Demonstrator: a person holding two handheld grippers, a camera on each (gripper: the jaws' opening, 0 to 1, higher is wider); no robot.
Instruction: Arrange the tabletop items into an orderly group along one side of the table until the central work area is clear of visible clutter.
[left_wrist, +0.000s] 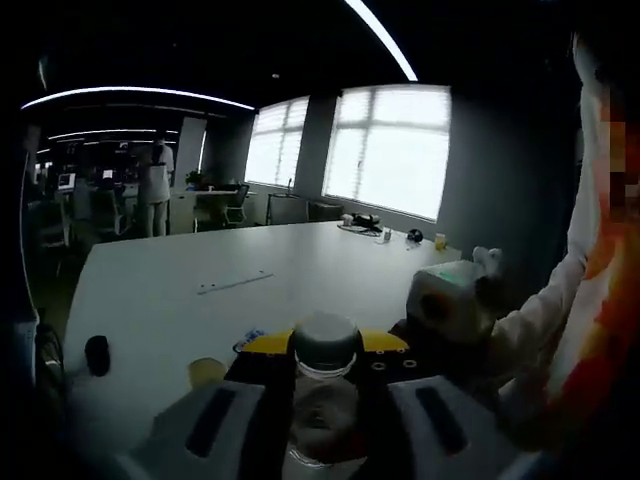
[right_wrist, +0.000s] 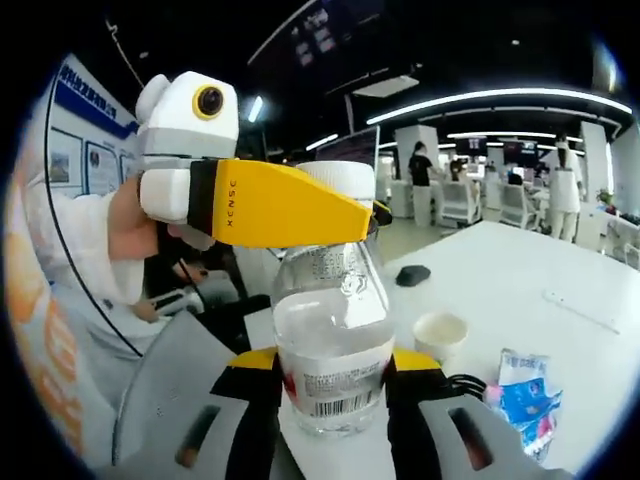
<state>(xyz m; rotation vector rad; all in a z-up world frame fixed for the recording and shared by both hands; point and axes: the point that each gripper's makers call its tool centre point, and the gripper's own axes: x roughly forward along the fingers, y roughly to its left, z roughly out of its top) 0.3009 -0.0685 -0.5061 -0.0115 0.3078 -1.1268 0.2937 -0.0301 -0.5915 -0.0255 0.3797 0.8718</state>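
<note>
The right gripper (right_wrist: 335, 385) pinches a clear plastic bottle (right_wrist: 333, 340) low on its body, jaws pressed against both sides of the barcoded label, holding it upright above the near edge of a long white table (right_wrist: 520, 270). The left gripper (right_wrist: 290, 208) reaches in from the left in the right gripper view, its yellow jaws crossing just below the bottle's white cap (right_wrist: 340, 177); in the left gripper view the left gripper (left_wrist: 322, 400) appears pressed around the bottle's neck below that cap (left_wrist: 325, 338), though the dim picture leaves the exact contact hard to judge. Just right of the bottle on the tabletop stands a small white paper cup (right_wrist: 440, 332), and nearer the right edge lies a blue-and-white wrapped packet (right_wrist: 525, 400). Beyond the cup rests a dark computer mouse (right_wrist: 412, 273). A thin white strip (right_wrist: 580, 310) lies alone farther along the table. At the far end, below bright windows (left_wrist: 385, 150), a few small items (left_wrist: 385, 230) sit clustered. People in white (right_wrist: 565, 190) stand among desks in the open office behind.
</note>
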